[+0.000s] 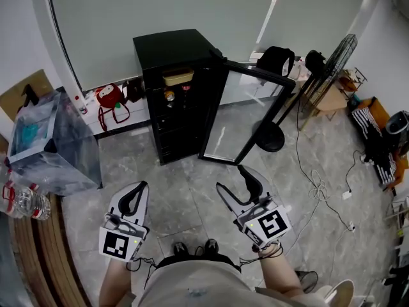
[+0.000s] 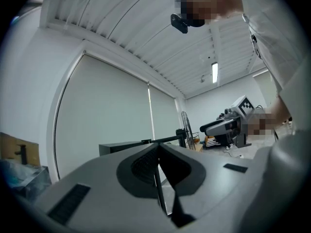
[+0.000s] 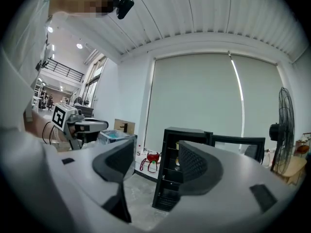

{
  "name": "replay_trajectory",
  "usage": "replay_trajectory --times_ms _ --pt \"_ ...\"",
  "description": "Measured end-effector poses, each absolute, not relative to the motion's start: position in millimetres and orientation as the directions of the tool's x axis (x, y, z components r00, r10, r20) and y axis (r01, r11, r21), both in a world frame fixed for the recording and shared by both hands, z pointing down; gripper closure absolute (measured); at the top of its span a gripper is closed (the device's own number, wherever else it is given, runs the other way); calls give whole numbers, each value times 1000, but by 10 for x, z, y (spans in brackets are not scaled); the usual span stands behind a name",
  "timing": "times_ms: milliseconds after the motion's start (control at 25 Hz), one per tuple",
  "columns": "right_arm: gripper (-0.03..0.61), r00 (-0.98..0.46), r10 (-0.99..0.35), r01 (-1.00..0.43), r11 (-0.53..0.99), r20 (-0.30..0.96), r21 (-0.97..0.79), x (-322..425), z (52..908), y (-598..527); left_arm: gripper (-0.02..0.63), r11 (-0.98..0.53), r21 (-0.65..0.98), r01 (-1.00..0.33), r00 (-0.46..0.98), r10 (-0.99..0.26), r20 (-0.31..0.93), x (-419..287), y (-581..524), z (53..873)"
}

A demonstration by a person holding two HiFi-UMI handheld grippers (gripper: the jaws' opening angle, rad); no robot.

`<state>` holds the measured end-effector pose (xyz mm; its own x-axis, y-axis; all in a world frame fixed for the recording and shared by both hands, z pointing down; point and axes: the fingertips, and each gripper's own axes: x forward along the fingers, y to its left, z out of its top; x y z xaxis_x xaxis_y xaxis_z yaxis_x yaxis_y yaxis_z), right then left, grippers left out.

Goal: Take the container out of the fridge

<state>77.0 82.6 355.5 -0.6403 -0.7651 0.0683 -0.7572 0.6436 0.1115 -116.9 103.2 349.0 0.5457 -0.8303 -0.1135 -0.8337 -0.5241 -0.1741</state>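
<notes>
Grey marbled floor (image 1: 192, 197) and one big wall of pulled-down blinds (image 1: 160, 11), that's the room. Counting from big to small: one black mini fridge (image 1: 169, 47) standing against that wall, with its one glass door (image 1: 239, 117) swung wide open to the right. One clear plastic bin (image 1: 54, 142) sits on the wooden desk (image 1: 38, 261) at the left, and one standing fan (image 1: 332, 62) is off to the right. Then there are two grippers, held low in front of the person and well short of the fridge. The left gripper (image 1: 139, 189) has its jaws pressed together with nothing in them. The right gripper (image 1: 231, 178) is spread wide with only air between the jaws, and it looks straight at the open fridge. One container (image 1: 178, 77), the thing to grab, sits on the top shelf inside the fridge. It's a shallow tub with a yellowish lid, lying flat with the lid up. Its long axis runs side to side across the shelf, so a long side faces the open front. Two small items are on the shelf just below it, too tiny to make out.
</notes>
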Motion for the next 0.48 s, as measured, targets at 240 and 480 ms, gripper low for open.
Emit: replay_trajectory --times_ms 240,480 --pt "301 -634 -771 -763 635 57 120 798 3511 821 609 -526 -166 -834 546 -831 -111 -1159 1052 3527" --pt "301 -620 -782 -772 623 61 128 941 3464 881 609 -536 -164 -828 557 -821 -128 -1042 1092 3504"
